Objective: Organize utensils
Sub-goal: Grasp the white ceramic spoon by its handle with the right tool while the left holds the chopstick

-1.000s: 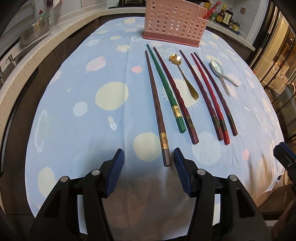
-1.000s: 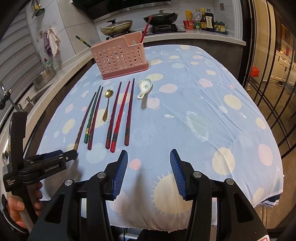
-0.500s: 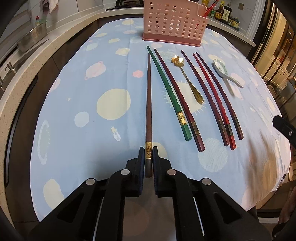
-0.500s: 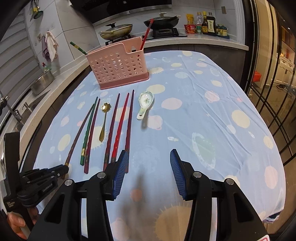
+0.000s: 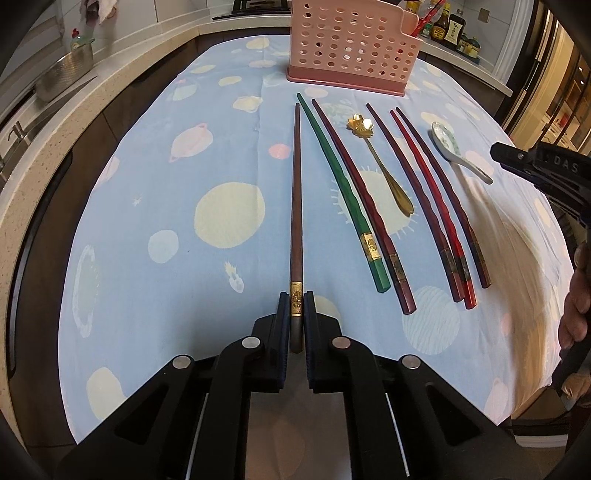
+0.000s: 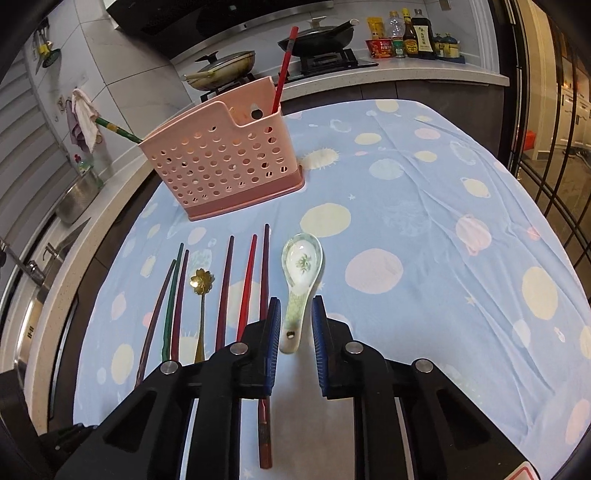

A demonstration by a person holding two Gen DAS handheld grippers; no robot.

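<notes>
My left gripper (image 5: 296,308) is shut on the gold-banded end of a brown chopstick (image 5: 296,192) that lies on the blue cloth. Beside it lie a green chopstick (image 5: 341,184), several dark red and red chopsticks (image 5: 428,199), a gold flower spoon (image 5: 380,162) and a white ceramic spoon (image 5: 452,147). My right gripper (image 6: 293,314) is open with its jaws on either side of the ceramic spoon's handle (image 6: 295,317). The pink perforated holder (image 6: 225,162) stands at the far end and holds a red and a green chopstick.
The table under the blue spotted cloth (image 6: 424,236) ends at a counter with a sink (image 6: 33,288) on the left. A stove with pans (image 6: 314,37) and sauce bottles (image 6: 410,33) stands behind the holder. A dark metal grille (image 6: 554,155) runs along the right.
My left gripper closed on the brown chopstick and straightened it. My right gripper moved forward and left over the ceramic spoon's handle, with its jaws narrowed around it.
</notes>
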